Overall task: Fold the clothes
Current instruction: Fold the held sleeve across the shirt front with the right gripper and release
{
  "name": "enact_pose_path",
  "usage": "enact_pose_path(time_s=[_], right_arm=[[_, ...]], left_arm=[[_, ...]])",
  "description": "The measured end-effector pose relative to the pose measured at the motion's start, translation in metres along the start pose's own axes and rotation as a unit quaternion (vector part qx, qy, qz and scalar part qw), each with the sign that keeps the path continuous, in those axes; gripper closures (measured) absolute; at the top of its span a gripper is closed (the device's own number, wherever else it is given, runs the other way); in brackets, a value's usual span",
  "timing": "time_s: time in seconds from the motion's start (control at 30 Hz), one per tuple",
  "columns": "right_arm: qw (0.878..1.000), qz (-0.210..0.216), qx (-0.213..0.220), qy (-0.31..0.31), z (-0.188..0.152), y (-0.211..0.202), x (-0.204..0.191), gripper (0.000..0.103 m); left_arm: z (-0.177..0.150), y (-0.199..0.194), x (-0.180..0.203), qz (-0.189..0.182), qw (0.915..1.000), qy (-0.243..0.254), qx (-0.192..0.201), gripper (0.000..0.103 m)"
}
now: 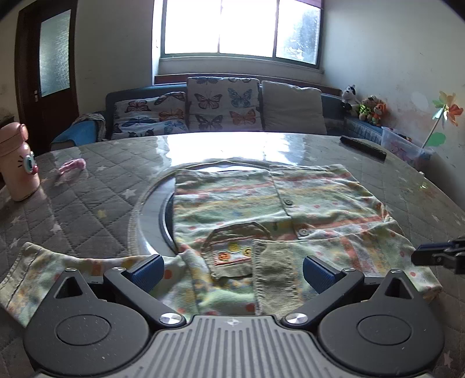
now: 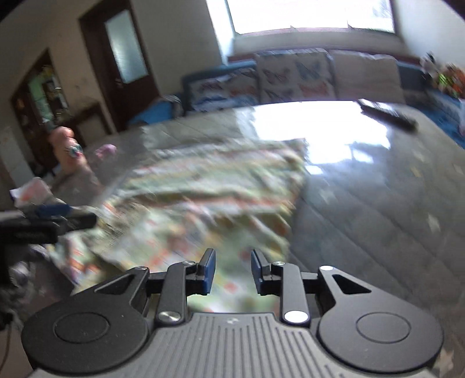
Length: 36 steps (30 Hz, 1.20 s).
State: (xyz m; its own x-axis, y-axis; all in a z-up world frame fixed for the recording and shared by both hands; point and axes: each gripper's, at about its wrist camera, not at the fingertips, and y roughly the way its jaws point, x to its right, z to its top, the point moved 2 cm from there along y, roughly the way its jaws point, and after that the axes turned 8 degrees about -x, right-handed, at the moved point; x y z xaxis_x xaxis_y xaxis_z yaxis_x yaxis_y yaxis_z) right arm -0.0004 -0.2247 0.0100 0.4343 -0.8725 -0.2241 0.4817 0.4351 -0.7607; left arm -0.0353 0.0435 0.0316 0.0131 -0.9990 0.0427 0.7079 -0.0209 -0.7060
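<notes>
I see the patterned cardigan (image 1: 261, 209) lying flat on the quilted counter (image 1: 87, 197) – collar end away from me, hem nearest. My left claw (image 1: 232, 273) gapes wide over the hem; my right claw (image 2: 232, 272) stands slightly parted, empty.

Bright window (image 1: 242, 27) — butterfly-cushioned sofa (image 1: 203, 107)

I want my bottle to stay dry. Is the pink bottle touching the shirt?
Apart. The left wrist view shows the bottle standing at the table's left edge, with bare quilted cloth between it and the shirt.
</notes>
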Motion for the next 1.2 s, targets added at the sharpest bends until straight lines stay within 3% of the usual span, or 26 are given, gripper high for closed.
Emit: enact_pose_path(time_s=[0.2, 0.4, 0.6, 0.73, 1.07, 1.2], right_arm=[[1.0, -0.008, -0.004, -0.004, -0.004, 0.004, 0.01, 0.077], [0.999, 0.001, 0.025, -0.026, 0.03, 0.015, -0.002, 0.077], [1.0, -0.016, 0.0, -0.026, 0.035, 0.045, 0.005, 0.077], [0.999, -0.015, 0.001, -0.032, 0.034, 0.044, 0.005, 0.076], [0.99, 0.05, 0.005, -0.132, 0.036, 0.037, -0.071, 0.072], [0.983, 0.042, -0.009, -0.177, 0.026, 0.052, -0.092, 0.072]], left_arm=[[0.0, 0.01, 0.015, -0.005, 0.9997, 0.021, -0.013, 0.0], [0.004, 0.024, 0.023, 0.001, 0.9993, 0.03, -0.024, 0.0], [-0.002, 0.038, 0.02, 0.025, 0.9981, 0.038, -0.041, 0.0], [-0.009, 0.043, 0.016, 0.032, 0.9973, 0.042, -0.051, 0.0], [-0.009, 0.025, 0.021, 0.016, 0.998, 0.052, -0.031, 0.0], [-0.018, 0.023, 0.02, 0.018, 0.9974, 0.06, -0.035, 0.0]])
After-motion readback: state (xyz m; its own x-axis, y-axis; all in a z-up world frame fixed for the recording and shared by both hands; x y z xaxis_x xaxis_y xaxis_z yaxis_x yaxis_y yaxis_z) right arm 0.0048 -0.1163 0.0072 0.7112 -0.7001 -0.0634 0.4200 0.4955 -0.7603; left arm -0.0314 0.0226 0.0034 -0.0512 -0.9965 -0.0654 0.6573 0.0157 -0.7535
